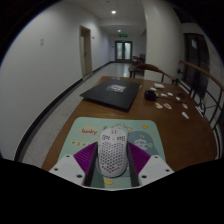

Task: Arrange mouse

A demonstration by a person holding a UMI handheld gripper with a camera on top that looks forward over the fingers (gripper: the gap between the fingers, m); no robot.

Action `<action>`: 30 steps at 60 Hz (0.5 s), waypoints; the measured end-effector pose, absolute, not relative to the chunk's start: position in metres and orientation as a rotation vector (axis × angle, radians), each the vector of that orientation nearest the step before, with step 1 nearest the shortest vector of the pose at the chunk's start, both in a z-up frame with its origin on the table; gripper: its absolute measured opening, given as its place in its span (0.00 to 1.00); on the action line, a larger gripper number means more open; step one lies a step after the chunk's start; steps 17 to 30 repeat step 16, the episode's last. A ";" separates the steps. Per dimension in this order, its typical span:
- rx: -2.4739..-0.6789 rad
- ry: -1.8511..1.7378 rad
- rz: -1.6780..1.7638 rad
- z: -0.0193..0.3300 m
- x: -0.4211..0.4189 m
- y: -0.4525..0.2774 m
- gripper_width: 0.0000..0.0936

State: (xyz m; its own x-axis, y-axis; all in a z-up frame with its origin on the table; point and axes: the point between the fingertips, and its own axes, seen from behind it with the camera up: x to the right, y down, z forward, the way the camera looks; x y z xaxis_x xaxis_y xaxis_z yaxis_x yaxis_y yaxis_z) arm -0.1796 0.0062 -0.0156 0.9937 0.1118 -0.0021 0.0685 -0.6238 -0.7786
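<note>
A white mouse with a honeycomb shell [112, 150] sits between my two fingers, over the near part of a pastel printed mouse mat [140, 128] on a wooden table [70, 115]. My gripper [112, 158] has its purple pads [84, 158] pressed against the mouse's left and right sides. I cannot tell whether the mouse rests on the mat or is lifted just off it.
A closed black laptop [110, 93] lies beyond the mat in the middle of the table. A small dark object [158, 95] and some white items [185, 102] lie to its right. Chairs [200, 85] stand along the table's right side. A corridor with doors lies beyond.
</note>
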 end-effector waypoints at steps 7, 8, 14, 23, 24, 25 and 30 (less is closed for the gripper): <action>-2.253 -0.239 0.165 -0.005 -0.188 -0.012 0.83; -2.250 -0.253 0.173 -0.002 -0.187 -0.016 0.84; -2.227 -0.291 0.186 0.014 -0.167 -0.043 0.87; -2.211 -0.300 0.192 0.021 -0.159 -0.052 0.87; -2.211 -0.300 0.192 0.021 -0.159 -0.052 0.87; -2.211 -0.300 0.192 0.021 -0.159 -0.052 0.87; -2.211 -0.300 0.192 0.021 -0.159 -0.052 0.87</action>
